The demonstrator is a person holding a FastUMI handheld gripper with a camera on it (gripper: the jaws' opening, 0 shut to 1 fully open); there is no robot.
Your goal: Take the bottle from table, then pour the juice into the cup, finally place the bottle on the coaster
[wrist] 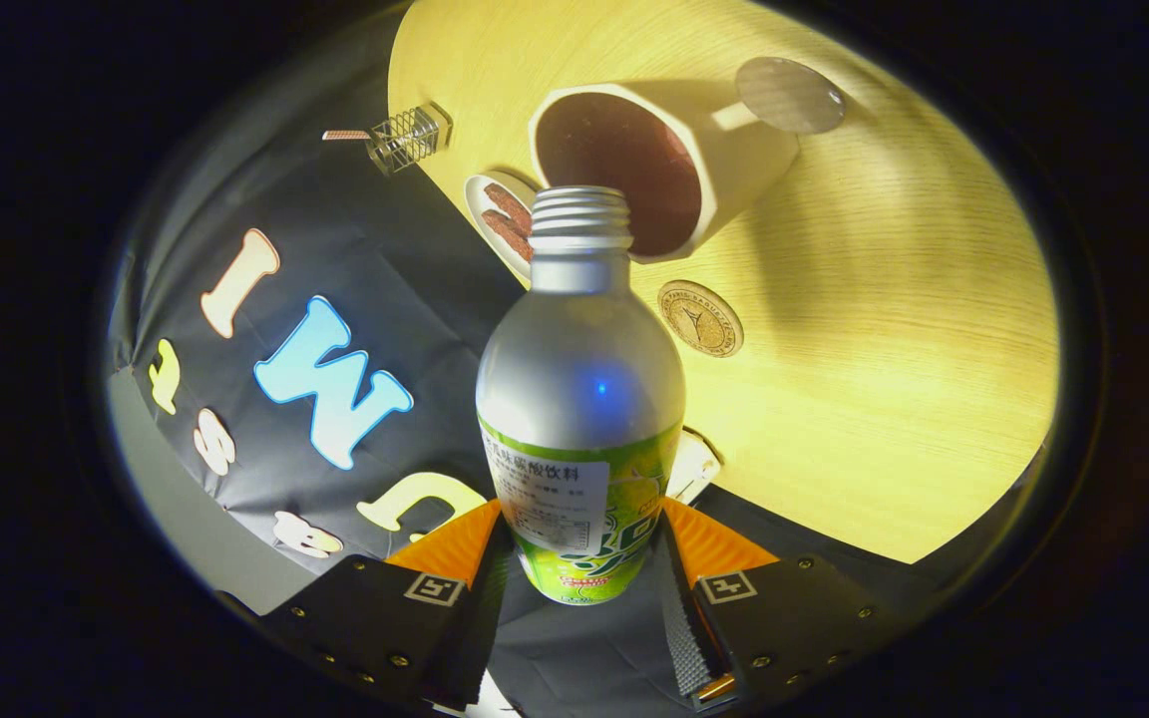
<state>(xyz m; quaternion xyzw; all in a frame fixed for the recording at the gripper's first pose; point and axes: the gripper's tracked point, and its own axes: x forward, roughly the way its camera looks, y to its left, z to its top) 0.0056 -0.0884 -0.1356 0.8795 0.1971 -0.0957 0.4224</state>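
My gripper [582, 558] is shut on a silver aluminium bottle [579, 379] with a green label, both fingers pressing its lower body. The bottle is uncapped and tilted, and its threaded mouth [580, 211] sits at the rim of a white cup [724, 165] with a dark brown inside. The cup stands on the light wooden table [884, 329]. A round brown coaster [700, 317] with a gold pattern lies on the table just beside the bottle's shoulder, nearer to me than the cup. No stream of juice is visible.
A small white dish [495, 224] with brown pieces sits left of the cup at the table's edge. A wire basket [405, 138] stands further off. A round grey disc [790, 95] lies beyond the cup. A white object [694, 464] peeks out behind the bottle.
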